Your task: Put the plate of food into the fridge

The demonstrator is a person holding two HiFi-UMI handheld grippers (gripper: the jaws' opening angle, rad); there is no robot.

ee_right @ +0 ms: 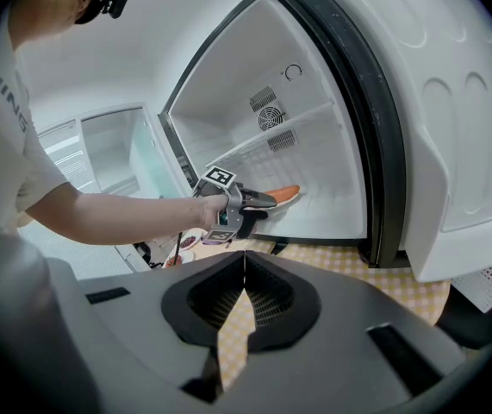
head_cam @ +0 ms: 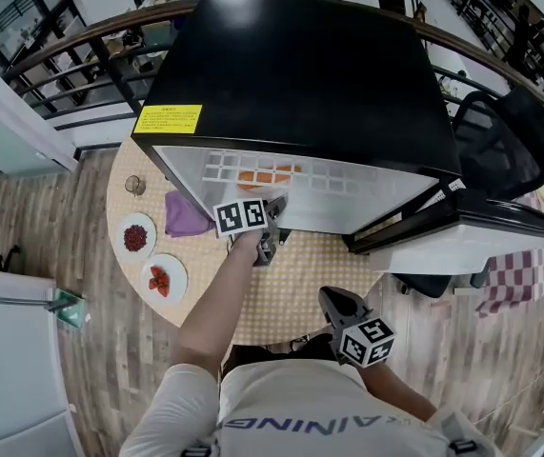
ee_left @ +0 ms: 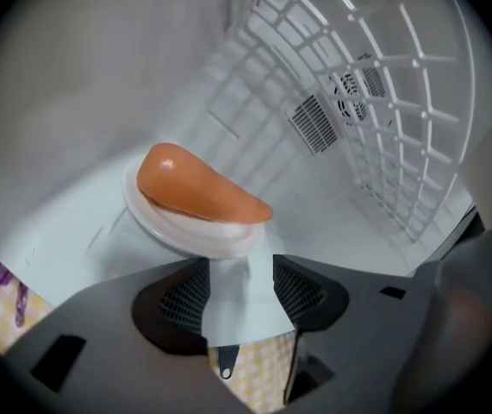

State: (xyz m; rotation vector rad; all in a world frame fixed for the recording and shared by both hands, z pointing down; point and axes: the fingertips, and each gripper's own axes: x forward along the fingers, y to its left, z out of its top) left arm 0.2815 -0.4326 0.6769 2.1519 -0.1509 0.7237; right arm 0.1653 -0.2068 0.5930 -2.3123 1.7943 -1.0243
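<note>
**Ana:** Where does the plate sit?

**Ben:** The plate (ee_left: pixel 196 231) with its orange food (ee_left: pixel 198 188) rests on the white floor of the fridge (head_cam: pixel 300 74), below the wire shelf (ee_left: pixel 383 102) and near the front edge.

**Ana:** And the left gripper?

**Ben:** The left gripper (ee_left: pixel 239 274) stands with its jaws wide apart. The plate's rim lies just ahead of the gap, and neither pad presses on it. So the placing looks done, and the step in hand is the retreat.

**Ana:** How does the person do that well?

**Ben:** By keeping the jaws spread and drawing the gripper straight back along its own line. A sideways swing could let a pad catch the rim and drag the plate toward the edge. The gripper should also stay low under the shelf until it clears the opening.

**Ana:** What about the right gripper?

**Ben:** The right gripper (ee_right: pixel 244 296) hangs back over the checked table (head_cam: pixel 291 293), its jaws together on nothing. It is well apart from the fridge. The door (head_cam: pixel 472 227) stands open on that side, so it is probably best placed to push it shut. It should wait until the left arm is clear of the opening.

**Ana:** Any other risk?

**Ben:** The purple cloth (head_cam: pixel 186 215) and two small plates (head_cam: pixel 135 237) lie beside the retreat path, so the elbow should stay high.
</note>
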